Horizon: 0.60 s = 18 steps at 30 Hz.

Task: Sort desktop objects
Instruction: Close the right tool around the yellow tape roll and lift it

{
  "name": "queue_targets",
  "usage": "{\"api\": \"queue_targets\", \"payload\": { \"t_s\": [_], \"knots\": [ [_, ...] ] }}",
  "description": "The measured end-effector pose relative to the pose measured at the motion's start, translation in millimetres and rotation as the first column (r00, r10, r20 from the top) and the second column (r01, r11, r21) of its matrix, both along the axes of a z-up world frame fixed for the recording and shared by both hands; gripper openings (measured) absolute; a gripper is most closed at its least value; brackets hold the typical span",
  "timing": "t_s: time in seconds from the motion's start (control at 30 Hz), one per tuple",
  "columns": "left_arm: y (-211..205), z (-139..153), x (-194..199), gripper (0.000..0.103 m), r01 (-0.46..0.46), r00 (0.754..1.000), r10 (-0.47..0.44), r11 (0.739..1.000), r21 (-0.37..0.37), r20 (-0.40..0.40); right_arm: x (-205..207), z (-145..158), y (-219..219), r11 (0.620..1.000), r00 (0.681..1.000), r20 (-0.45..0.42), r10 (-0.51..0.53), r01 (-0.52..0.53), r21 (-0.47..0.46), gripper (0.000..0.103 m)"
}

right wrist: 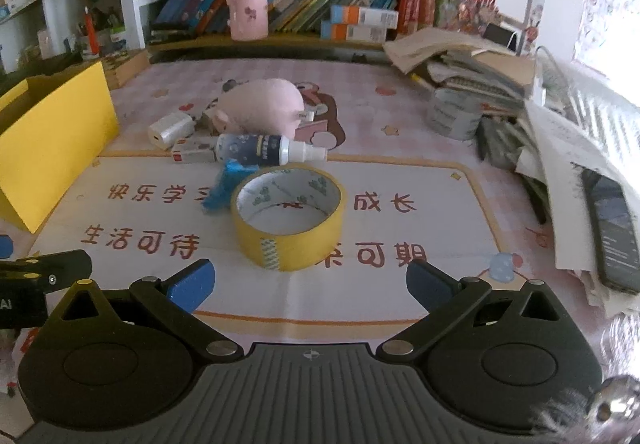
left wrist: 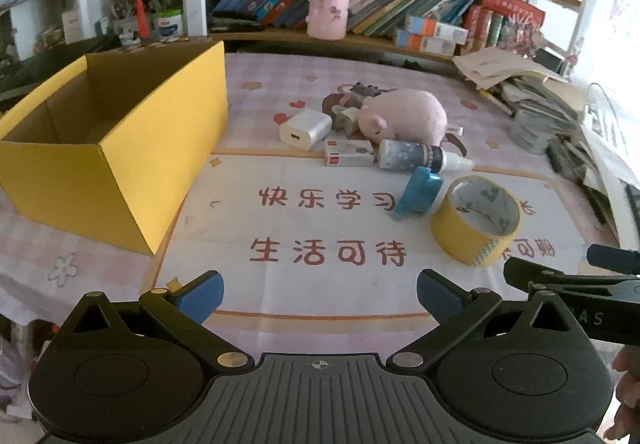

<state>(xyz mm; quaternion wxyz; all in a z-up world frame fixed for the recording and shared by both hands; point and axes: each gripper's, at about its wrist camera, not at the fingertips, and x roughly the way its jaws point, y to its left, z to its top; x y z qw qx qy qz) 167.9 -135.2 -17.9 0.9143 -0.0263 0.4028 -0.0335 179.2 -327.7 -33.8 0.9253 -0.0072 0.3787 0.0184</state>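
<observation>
I see the table (left wrist: pixel 304 324) under a pink printed mat, with a bookshelf (left wrist: pixel 360 40) along its far edge and a slumped heap of papers (right wrist: pixel 472 68) crowding its right side. One open yellow box (left wrist: pixel 116 164) stands at the left, nothing in it that I can see. Mid-table, one pink plush pig (left wrist: pixel 404 112) lies among one white charger (left wrist: pixel 306 128), one small white carton (left wrist: pixel 348 154), one dark spray bottle (left wrist: pixel 416 156), one blue clip (left wrist: pixel 418 194). One yellow tape roll (right wrist: pixel 288 218) sits nearest, bare mat before it. My left claw (left wrist: pixel 318 296) and right claw (right wrist: pixel 310 284) are both spread wide, holding nothing.
</observation>
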Motion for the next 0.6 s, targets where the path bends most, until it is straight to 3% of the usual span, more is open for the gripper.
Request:
{"api": "queue_targets", "payload": {
  "t_s": [0.6],
  "knots": [
    [-22, 2, 23, 0.103, -0.163, 0.986, 0.164, 0.983, 0.08, -0.011, 64, -24, -14, 0.983, 0.982, -0.067, 0.177, -0.174, 0.051, 0.103]
  ]
}}
